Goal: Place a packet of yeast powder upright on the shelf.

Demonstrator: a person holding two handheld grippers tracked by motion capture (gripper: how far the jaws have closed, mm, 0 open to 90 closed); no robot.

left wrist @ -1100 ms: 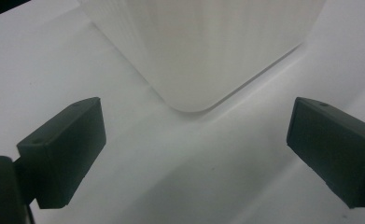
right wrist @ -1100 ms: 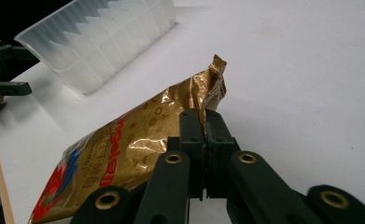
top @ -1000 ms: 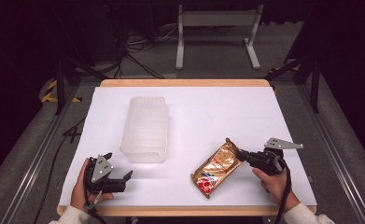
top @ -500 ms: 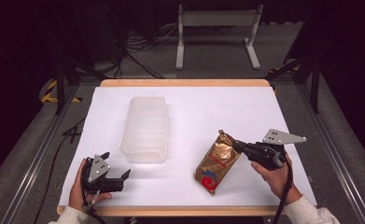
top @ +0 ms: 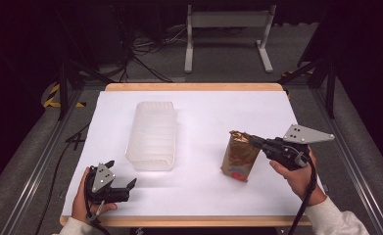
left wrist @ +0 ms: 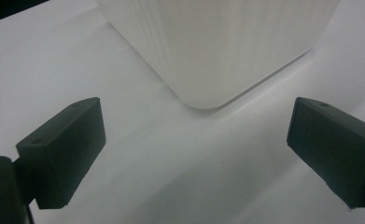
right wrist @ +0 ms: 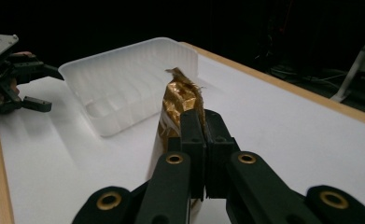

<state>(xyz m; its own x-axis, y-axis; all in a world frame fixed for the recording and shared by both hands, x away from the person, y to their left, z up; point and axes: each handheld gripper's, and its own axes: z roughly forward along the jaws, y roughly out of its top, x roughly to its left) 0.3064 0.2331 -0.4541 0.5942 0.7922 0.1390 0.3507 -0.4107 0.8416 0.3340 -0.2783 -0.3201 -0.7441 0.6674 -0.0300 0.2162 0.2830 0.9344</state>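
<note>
Gold bag [top: 240, 155] now upright, lifted.

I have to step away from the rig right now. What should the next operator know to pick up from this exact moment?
Right claw: shut on the top edge of the gold snack bag, which hangs upright with its bottom at or just above the table.
Left claw: open, holding nothing, low at the near left corner, pointed at the white plastic tray.
Tray: lies mid-table, left of the bag, nothing visible in it.
Done: bag gripped and raised upright.
Left, probably: carry the bag over and set it in the tray; the left claw looks placed to steady the tray.
</note>
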